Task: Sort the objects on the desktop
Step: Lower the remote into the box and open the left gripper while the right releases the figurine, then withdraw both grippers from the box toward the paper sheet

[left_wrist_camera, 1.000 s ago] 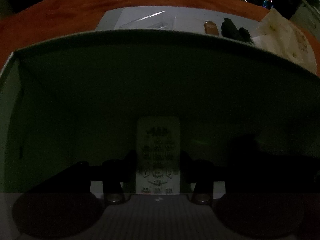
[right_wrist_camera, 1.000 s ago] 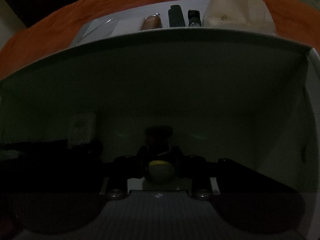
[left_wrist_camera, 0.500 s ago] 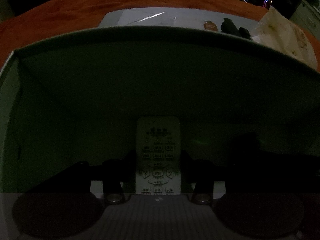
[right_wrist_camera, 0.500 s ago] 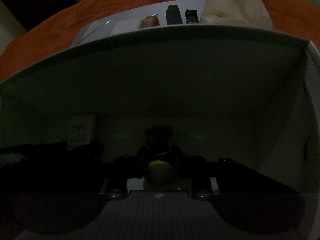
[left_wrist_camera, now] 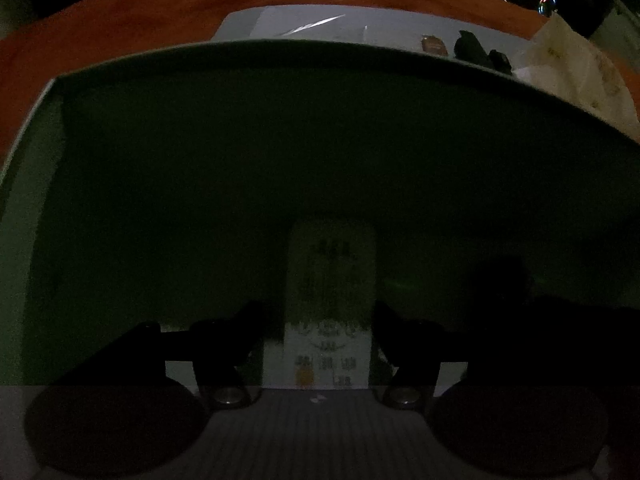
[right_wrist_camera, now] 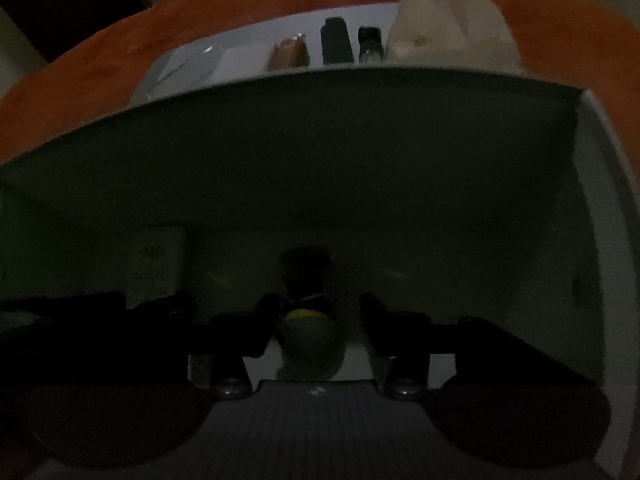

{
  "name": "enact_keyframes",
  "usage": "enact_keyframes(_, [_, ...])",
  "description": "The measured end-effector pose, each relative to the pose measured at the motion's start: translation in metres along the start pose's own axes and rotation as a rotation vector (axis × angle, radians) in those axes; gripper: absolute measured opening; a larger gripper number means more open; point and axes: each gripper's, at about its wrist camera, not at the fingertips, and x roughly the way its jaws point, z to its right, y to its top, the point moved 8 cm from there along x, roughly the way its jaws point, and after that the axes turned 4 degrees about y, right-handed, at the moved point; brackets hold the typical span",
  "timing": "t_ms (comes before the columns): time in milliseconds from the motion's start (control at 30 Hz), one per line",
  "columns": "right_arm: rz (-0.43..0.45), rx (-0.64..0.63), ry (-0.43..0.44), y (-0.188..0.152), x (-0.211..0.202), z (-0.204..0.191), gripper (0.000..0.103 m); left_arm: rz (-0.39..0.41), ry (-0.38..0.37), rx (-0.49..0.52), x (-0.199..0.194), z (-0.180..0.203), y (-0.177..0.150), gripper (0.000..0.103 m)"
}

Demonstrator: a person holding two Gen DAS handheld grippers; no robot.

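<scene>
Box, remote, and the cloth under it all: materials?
Box: likely cardboard, matte white; thin, sharp-edged walls. Remote: probably hard plastic, smooth pale face with printed buttons. Tablecloth: seems a fuzzy orange fabric, no sheen. Dim light leaves all three uncertain.

Matt cardboard-like box [left_wrist_camera: 280,140]; smooth plastic remote control [left_wrist_camera: 330,280]; rough orange cloth on tabletop [right_wrist_camera: 100,68]; crinkled paper bag [right_wrist_camera: 440,20].
</scene>
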Motion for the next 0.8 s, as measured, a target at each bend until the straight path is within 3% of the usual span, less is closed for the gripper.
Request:
enact_keyframes(367, [0.036,0.074,0.126,-0.001,-0.032,-0.003,0.057,0.037,-0.064,-0.021,-0.034,-0.005,-0.004,0.060])
enact_keyframes(533, [0.023,0.141,0.265,0.000,-0.047,-0.010,0.057,0.061,-0.088,-0.010,-0.048,-0.008,-0.004,0.060])
enact_keyframes(800, [0.065,0.087,0.204,0.006,-0.061,-0.011,0.057,0.104,-0.083,0.000,-0.061,-0.008,0.003,0.060])
